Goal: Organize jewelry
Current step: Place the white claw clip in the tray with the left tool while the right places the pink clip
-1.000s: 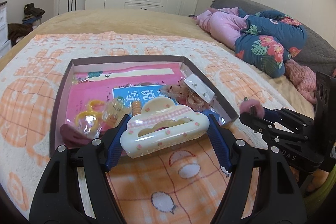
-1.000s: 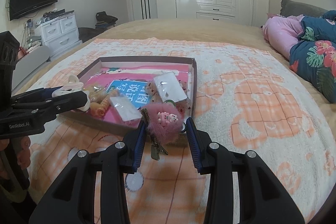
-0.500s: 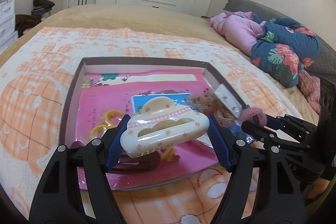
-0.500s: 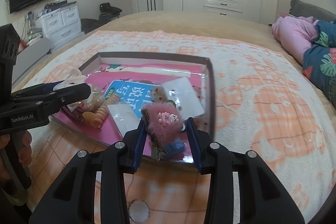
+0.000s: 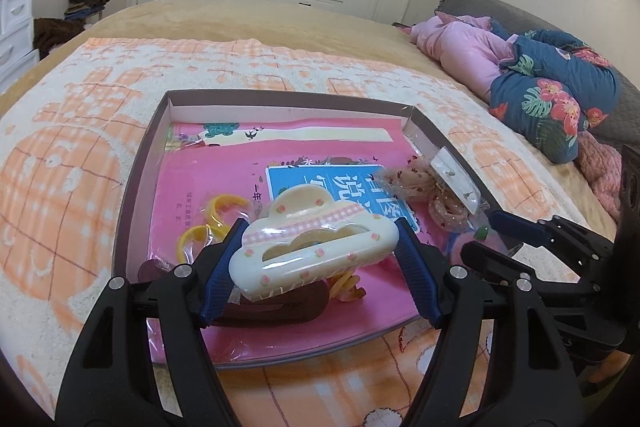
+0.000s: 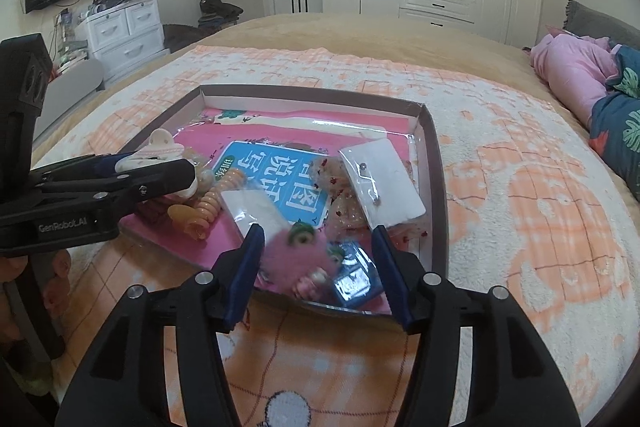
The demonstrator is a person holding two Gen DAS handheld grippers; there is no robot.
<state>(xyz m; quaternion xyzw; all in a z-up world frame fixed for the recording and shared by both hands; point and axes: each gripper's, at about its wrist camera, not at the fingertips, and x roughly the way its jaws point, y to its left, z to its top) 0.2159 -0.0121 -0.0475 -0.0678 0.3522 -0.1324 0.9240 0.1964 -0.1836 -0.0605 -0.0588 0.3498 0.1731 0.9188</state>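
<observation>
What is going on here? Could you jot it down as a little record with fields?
Setting: shallow box on a bed with an orange-patterned blanket
Left gripper: shut on the cream cloud-shaped hair claw, above the box
Right gripper: open, fluffy pink hair clip between its fingers, blurred
Box contents: pink book, yellow rings, orange spiral tie, earring cards

cream cloud hair claw (image 5: 316, 246) clamped above shallow box (image 5: 136, 163); pink fluffy clip (image 6: 294, 259), blurred, inside box's near corner.
</observation>
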